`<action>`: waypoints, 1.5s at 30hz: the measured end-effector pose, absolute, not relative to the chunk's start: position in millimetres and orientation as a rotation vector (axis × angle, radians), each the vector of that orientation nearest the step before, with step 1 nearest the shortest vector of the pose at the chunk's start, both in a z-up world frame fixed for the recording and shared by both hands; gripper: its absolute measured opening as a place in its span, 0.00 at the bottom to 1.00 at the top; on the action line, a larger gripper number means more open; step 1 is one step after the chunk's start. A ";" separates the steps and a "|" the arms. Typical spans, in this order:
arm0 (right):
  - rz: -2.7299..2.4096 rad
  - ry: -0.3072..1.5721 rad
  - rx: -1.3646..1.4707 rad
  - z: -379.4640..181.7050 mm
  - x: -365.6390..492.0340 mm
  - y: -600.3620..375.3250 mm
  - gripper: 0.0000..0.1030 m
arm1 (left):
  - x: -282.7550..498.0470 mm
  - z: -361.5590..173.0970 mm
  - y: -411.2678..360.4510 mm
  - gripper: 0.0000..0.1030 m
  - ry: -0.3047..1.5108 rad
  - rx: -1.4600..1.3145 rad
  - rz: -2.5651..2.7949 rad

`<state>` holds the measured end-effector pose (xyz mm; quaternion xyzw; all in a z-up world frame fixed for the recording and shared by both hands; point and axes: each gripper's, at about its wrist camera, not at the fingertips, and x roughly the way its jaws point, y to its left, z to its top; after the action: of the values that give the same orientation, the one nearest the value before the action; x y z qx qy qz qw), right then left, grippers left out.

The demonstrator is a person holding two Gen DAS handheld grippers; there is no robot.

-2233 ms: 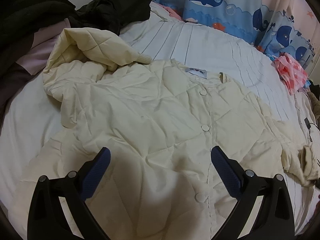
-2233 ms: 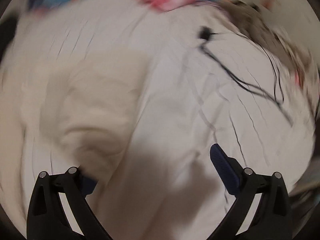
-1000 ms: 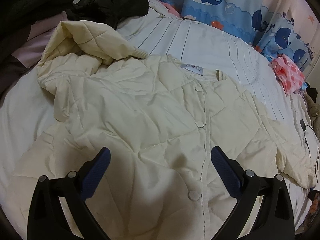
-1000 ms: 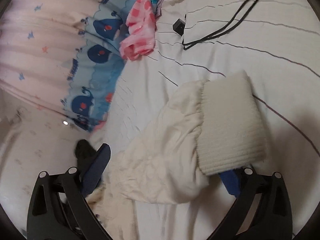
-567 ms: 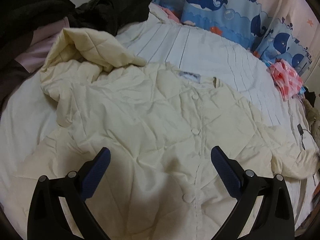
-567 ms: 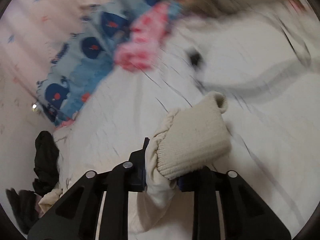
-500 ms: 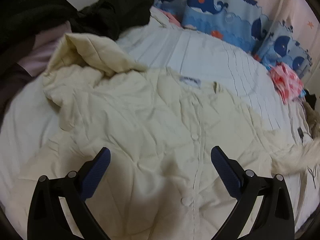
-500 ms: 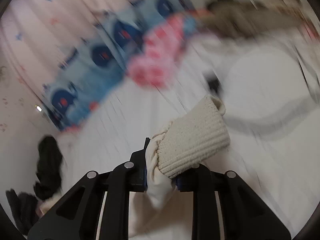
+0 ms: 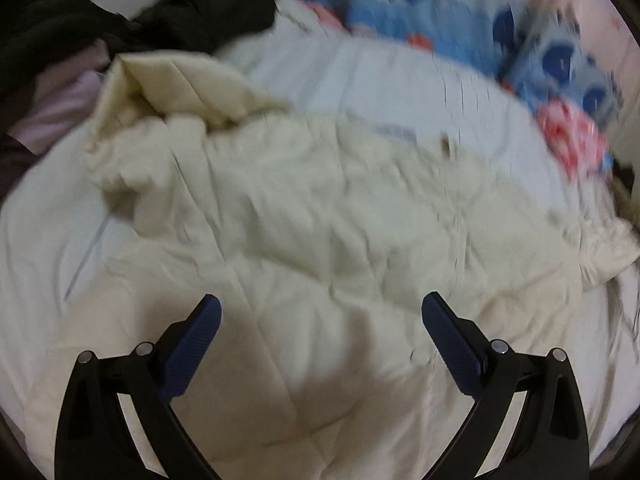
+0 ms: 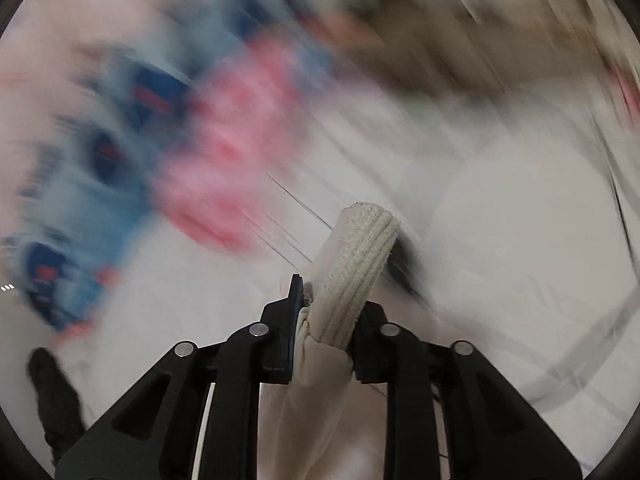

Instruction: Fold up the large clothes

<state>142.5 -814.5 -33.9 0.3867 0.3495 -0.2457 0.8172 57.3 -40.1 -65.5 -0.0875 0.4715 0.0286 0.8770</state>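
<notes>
A cream quilted jacket (image 9: 320,200) lies spread front-up on the white bed sheet (image 9: 380,76), blurred by motion. Its left sleeve (image 9: 172,88) is bunched up at the back left. My left gripper (image 9: 320,304) hovers open over the jacket's lower front, with nothing between its fingers. The jacket's right sleeve (image 9: 608,248) stretches out to the right edge. In the right wrist view, the ribbed knit cuff (image 10: 356,248) of that sleeve stands up between the pads of my right gripper (image 10: 326,304). The jaws are opening slightly but still pinch the cuff.
Black clothes (image 9: 180,12) and a pale pink garment (image 9: 60,112) are piled at the back left. Blue whale-print fabric (image 9: 440,12) runs along the back, with a pink-and-red cloth (image 9: 572,140) at the right. A dark cable (image 10: 580,344) lies on the sheet at the right.
My right gripper has shut on the knit cuff and lifted it off the sheet. The right sleeve is pulled out to the side. The left view has drifted slightly and blurred.
</notes>
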 end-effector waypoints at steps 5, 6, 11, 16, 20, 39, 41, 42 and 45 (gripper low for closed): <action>-0.429 0.713 0.925 -83.1 28.8 -805.2 0.35 | 29.3 -39.8 -10.8 0.94 0.925 -0.243 0.075; -0.390 0.707 0.894 -74.8 10.3 -791.9 0.41 | 18.0 -31.3 -1.5 0.94 0.902 -0.263 0.079; -0.052 0.732 0.667 -16.8 -96.4 -664.1 0.79 | -45.0 -22.5 35.7 0.94 0.898 -0.219 0.119; 0.426 1.065 0.593 -27.4 -140.9 -495.6 0.84 | -104.3 -17.4 79.9 0.94 0.893 -0.272 0.154; 0.462 1.296 0.427 -66.1 -135.1 -406.5 0.84 | -144.2 -7.6 110.0 0.94 0.850 -0.348 0.172; 0.421 1.083 0.352 -15.4 -175.2 -444.6 0.11 | -194.8 32.6 124.7 0.94 0.741 -0.428 0.115; 0.393 1.237 0.315 -62.6 -181.3 -453.4 0.14 | -183.0 26.1 115.1 0.94 0.761 -0.412 0.099; 0.387 1.265 0.377 -80.9 -186.4 -469.2 0.17 | -174.9 21.5 109.9 0.94 0.780 -0.401 0.093; 0.461 1.094 0.524 -59.4 -195.8 -508.2 0.21 | -146.6 11.0 90.2 0.94 0.824 -0.352 0.072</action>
<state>-195.8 -508.2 -59.4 0.2439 0.5093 0.2146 0.7969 -146.6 90.2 11.0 -0.1703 0.3985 0.0348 0.9006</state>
